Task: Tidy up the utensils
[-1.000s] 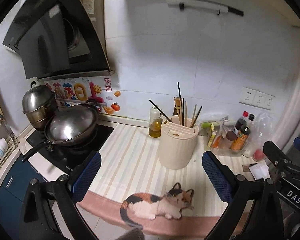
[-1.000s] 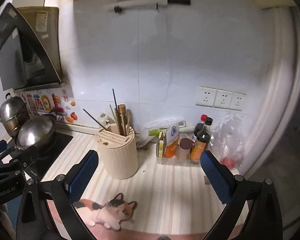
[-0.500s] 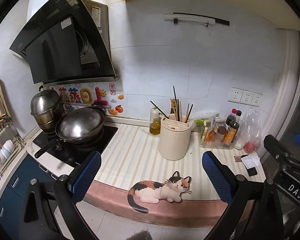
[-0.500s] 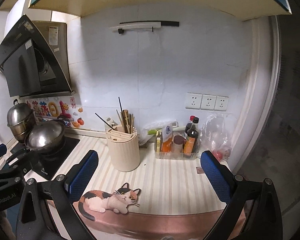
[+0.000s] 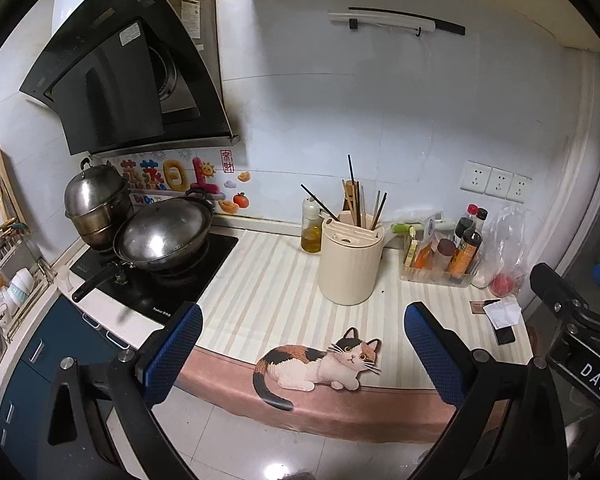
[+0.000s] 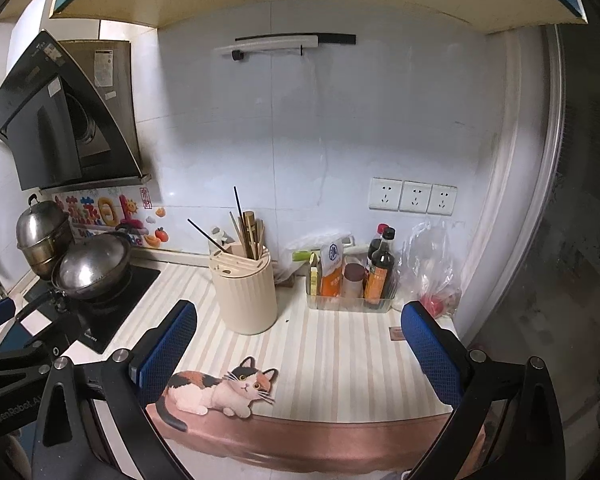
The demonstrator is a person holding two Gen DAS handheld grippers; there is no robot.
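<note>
Black frames with silver screws carry blue textured fingers.

Striped counter (cat-print edge) bears utensil holder, oil bottle.

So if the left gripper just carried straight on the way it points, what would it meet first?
Probably the cream utensil holder on the striped counter. The left gripper is open, holds nothing, and nothing stands between; depth is hard to judge.

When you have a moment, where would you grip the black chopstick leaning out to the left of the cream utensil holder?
Probably its bare upper shaft, from above. The black chopstick slants up-left, clear of the upright bunch, its lower end inside the cream utensil holder, so draw it out along its slant.
</note>
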